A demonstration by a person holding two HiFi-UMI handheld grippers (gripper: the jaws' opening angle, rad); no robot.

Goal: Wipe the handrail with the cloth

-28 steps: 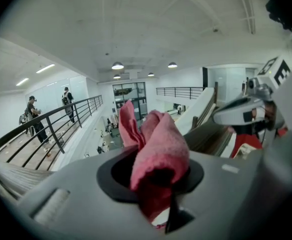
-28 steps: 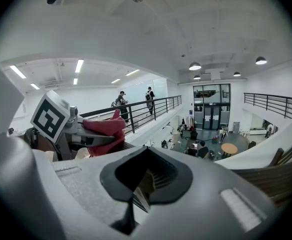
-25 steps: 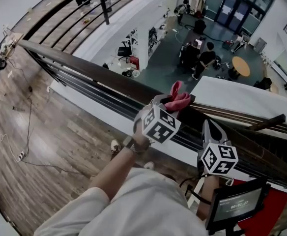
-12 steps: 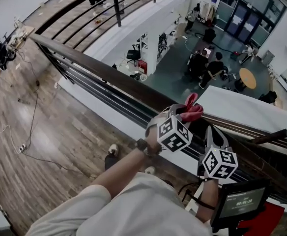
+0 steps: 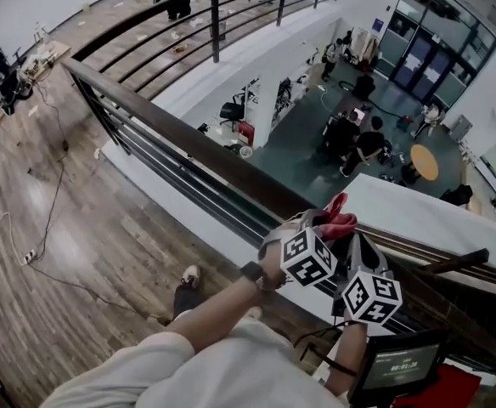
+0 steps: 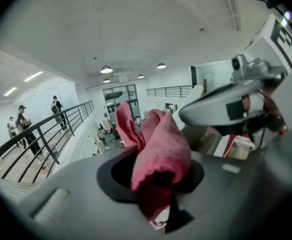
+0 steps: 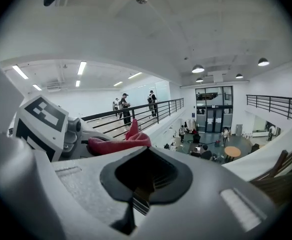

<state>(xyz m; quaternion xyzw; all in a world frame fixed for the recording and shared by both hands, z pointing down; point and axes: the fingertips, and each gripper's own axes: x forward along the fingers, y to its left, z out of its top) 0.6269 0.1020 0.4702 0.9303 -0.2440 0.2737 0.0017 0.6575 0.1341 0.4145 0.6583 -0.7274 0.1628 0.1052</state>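
Right tongs (image 5: 360, 246) pressed together, empty, closer beside the left pair than a second ago. Left tongs (image 5: 326, 222) pinch a crumpled, fuzzy pink cloth (image 5: 340, 218). It sits on the smooth dark wooden handrail (image 5: 193, 147) and has slid further right along it.

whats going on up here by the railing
A person on an upper floor holds a two-jaw gripper in each hand. The left gripper is shut on a pink cloth, held at the top of the dark handrail. The right gripper sits just beside it, jaws together with nothing between them.
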